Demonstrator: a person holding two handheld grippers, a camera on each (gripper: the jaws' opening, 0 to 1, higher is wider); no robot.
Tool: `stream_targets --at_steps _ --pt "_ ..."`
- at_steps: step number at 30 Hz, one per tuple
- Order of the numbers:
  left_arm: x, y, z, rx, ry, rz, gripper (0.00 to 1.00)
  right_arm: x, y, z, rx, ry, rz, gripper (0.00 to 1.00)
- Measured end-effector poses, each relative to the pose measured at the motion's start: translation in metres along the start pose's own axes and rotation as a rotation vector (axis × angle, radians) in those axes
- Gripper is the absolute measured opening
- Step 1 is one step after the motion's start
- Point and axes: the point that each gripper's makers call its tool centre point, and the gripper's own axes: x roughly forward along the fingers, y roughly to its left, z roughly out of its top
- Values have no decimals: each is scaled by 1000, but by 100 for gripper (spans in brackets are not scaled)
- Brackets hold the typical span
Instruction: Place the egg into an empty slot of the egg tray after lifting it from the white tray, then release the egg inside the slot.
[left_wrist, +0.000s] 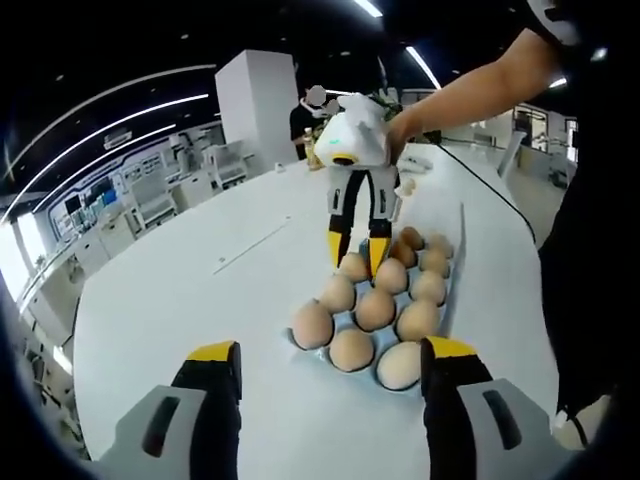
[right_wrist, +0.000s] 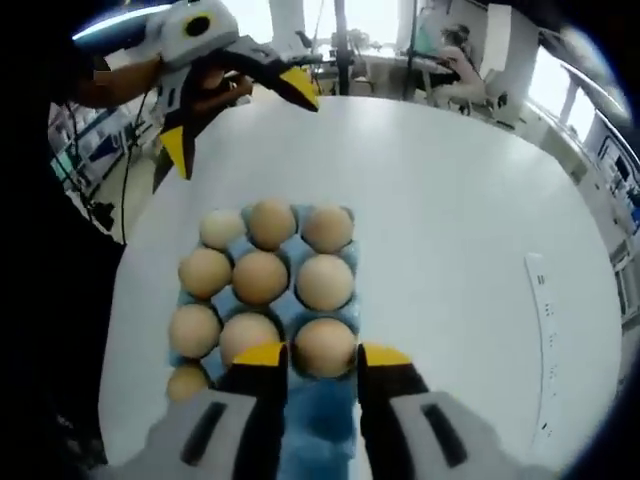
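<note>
My right gripper (right_wrist: 322, 352) hugs an egg (right_wrist: 324, 346) over the blue egg tray (right_wrist: 318, 420), at six o'clock. Eggs crack easily, so I squeeze its sides softly. My left gripper (left_wrist: 330, 365) is wide open, holding nothing.

An open-plan lab or office: a white table (left_wrist: 180, 290), ceiling strip lights (left_wrist: 420, 62), rows of workstations (left_wrist: 150, 200), a seated person (right_wrist: 455, 50).

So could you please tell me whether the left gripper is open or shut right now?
Open. In the left gripper view the left gripper has its yellow-tipped jaws spread wide apart with nothing between them, held short of the egg tray.
</note>
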Motion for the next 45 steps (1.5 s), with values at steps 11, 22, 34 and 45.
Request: stream_targets --at_steps 11,22,34,45 --pt "2 -2 6 14 -4 -5 74 -18 -3 -22 35 -4 -43 27" --pt "4 -1 5 10 0 -6 74 -46 6 -70 126 0 -73 26" --pt "8 -2 9 22 -4 -17 73 -69 5 -107 174 24 -114 25" --pt "6 -2 8 24 2 -10 73 -83 12 -145 163 74 -134 25"
